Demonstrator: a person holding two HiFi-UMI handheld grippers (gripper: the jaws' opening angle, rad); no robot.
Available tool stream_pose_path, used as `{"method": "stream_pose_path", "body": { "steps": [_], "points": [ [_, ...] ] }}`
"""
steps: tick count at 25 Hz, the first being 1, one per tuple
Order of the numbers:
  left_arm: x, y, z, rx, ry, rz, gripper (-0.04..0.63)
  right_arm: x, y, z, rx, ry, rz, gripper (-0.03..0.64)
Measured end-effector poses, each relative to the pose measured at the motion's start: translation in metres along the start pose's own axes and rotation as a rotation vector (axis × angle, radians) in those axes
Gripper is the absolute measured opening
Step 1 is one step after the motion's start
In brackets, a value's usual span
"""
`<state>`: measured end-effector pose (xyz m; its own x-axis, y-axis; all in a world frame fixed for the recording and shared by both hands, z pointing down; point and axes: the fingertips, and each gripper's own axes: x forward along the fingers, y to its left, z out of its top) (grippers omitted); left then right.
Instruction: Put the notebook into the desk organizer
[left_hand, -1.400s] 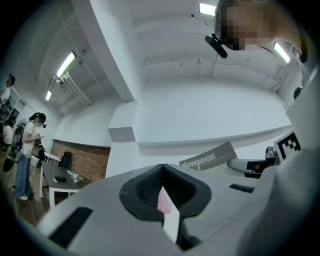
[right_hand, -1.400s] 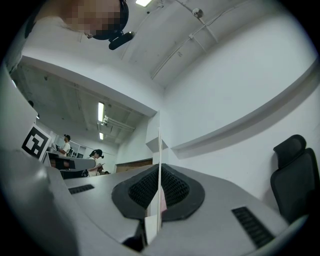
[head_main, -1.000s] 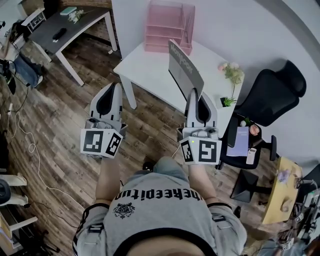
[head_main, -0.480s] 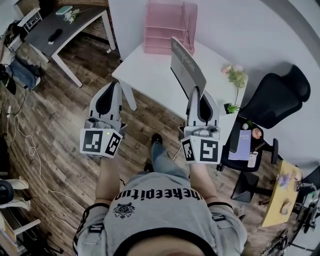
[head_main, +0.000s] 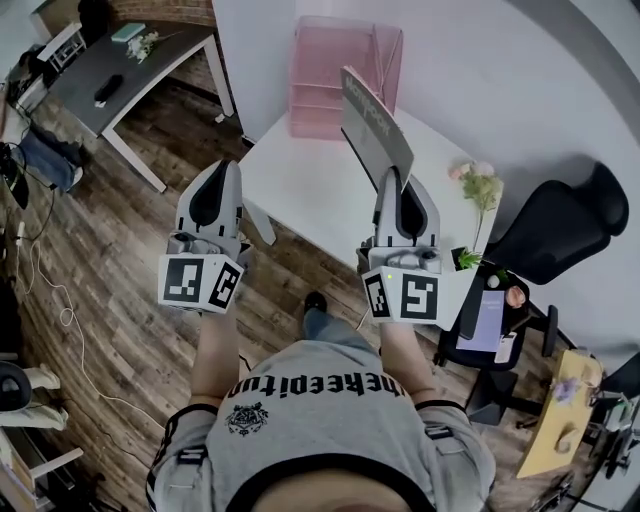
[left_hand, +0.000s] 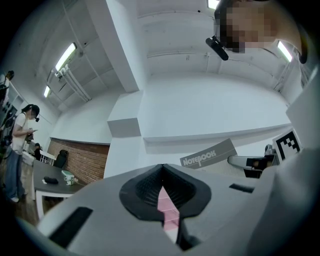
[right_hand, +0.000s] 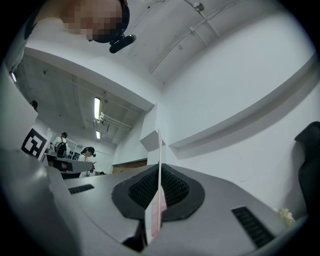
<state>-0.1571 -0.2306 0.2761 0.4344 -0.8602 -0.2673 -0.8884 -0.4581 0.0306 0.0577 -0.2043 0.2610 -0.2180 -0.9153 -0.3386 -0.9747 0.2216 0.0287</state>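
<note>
Right claw (head_main: 393, 180) pinches the grey notebook (head_main: 374, 128) upright at upper centre, over the white counter (head_main: 315, 190); left claw (head_main: 215, 175) is closed, empty. A pink organizer (head_main: 335, 65) stands at the counter's far edge, contents unclear. Both claws have drawn nearer it since a second ago. Flowers (head_main: 480, 185) and a black chair (head_main: 560, 225) stand at right.

We are reading "NOTEBOOK" in pale capitals on the grey notebook (left_hand: 206, 158) cover; the chest lettering on the shirt (head_main: 315, 386) is showing reversed and unclear.
</note>
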Motion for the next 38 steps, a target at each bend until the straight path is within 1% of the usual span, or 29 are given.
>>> {"method": "stream_pose_path", "body": {
  "steps": [7, 14, 18, 27, 29, 31, 33, 38],
  "points": [
    [0.055, 0.02, -0.006, 0.008, -0.009, 0.014, 0.004, 0.056, -0.022, -0.012, -0.005, -0.007, 0.015, 0.009],
    [0.1, 0.027, -0.019, 0.014, -0.011, 0.023, 0.003, 0.098, -0.046, -0.028, -0.019, -0.01, 0.031, 0.009],
    [0.119, 0.031, -0.027, 0.021, -0.01, 0.039, 0.003, 0.117, -0.054, -0.04, -0.065, -0.006, 0.071, 0.009],
    [0.13, 0.036, -0.042, 0.031, 0.012, 0.074, 0.003, 0.136, -0.04, -0.062, -0.294, -0.013, 0.211, 0.008],
    [0.13, 0.036, -0.044, 0.031, 0.019, 0.078, 0.003, 0.134, -0.036, -0.073, -0.376, 0.018, 0.246, 0.008],
    [0.13, 0.036, -0.046, 0.029, 0.027, 0.08, 0.003, 0.132, -0.033, -0.085, -0.491, 0.058, 0.289, 0.008],
    [0.131, 0.037, -0.049, 0.027, 0.034, 0.08, 0.004, 0.132, -0.029, -0.095, -0.58, 0.078, 0.322, 0.009],
    [0.133, 0.038, -0.055, 0.017, 0.043, 0.073, 0.003, 0.124, -0.016, -0.115, -0.727, 0.076, 0.39, 0.008]
  ]
}}
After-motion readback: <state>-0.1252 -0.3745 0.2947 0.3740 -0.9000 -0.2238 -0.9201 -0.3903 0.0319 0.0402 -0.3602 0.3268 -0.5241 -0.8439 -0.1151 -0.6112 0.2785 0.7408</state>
